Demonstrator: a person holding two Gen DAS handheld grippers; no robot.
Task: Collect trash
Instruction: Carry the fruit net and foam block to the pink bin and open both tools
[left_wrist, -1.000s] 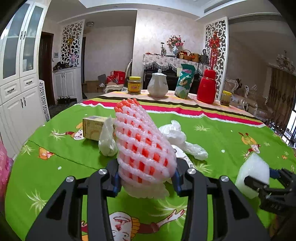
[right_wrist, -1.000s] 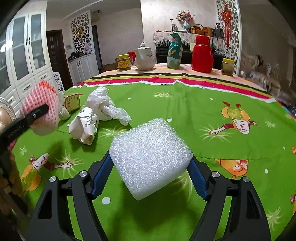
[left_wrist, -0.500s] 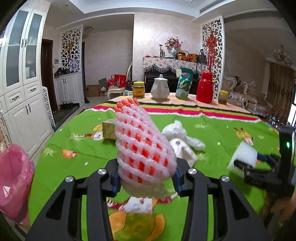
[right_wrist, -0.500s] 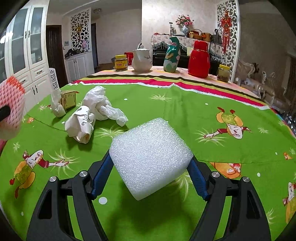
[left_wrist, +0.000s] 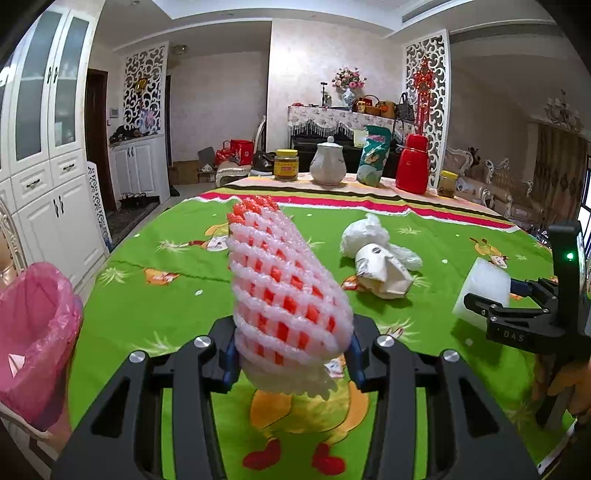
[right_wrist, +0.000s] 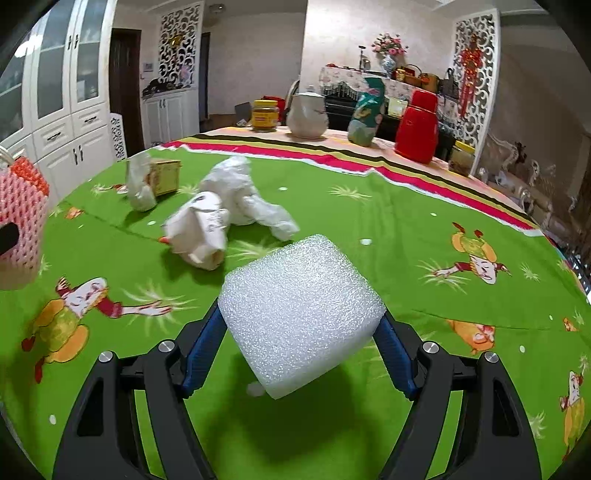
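Observation:
My left gripper is shut on a pink-and-white foam fruit net, held above the near left part of the green tablecloth; the net also shows at the left edge of the right wrist view. My right gripper is shut on a white foam block, also seen in the left wrist view. A pink-lined trash bin stands beside the table at the left. A crumpled paper cup and white plastic bag lie mid-table.
A small yellow box with a white wrapper lies further left. A jar, a white teapot, a green snack bag and a red flask stand at the table's far edge. White cabinets line the left wall.
My left gripper has drawn back and turned left with the foam net; the pink bin has come into view. My right gripper still holds the foam block and has moved little.

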